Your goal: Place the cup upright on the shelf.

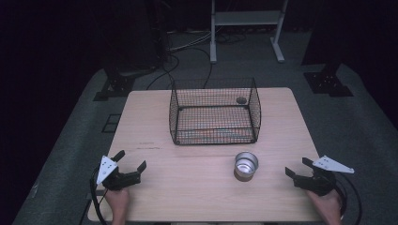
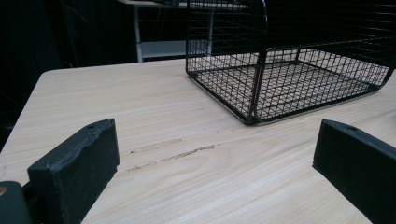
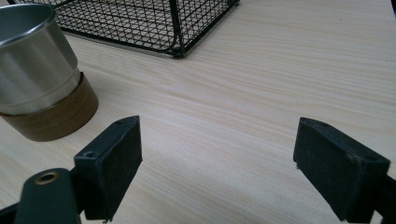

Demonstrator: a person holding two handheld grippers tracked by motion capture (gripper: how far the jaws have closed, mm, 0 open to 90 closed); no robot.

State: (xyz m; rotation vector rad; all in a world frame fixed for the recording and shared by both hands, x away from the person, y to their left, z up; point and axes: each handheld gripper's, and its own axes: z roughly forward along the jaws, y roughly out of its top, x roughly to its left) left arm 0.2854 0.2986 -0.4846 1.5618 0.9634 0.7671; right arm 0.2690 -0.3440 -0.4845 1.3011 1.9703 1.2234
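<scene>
A steel cup [image 1: 246,164] with a brown band at its base stands on the wooden table [image 1: 187,187], in front of a black wire basket [image 1: 213,101]. My left gripper [image 1: 132,158] rests low at the table's near left, jaws wide apart with bare wood between them [image 2: 215,158]. My right gripper [image 1: 296,166] sits at the near right, a short way right of the cup. Its jaws stand apart over bare table [image 3: 217,154], and the cup [image 3: 37,79] is off to the left of them, untouched.
The wire basket [image 2: 280,79] stands in the middle of the table's far half; a small dark round thing [image 1: 241,100] shows at its back right. A white metal frame [image 1: 246,28] and cables lie on the floor beyond the table. Dark floor surrounds it.
</scene>
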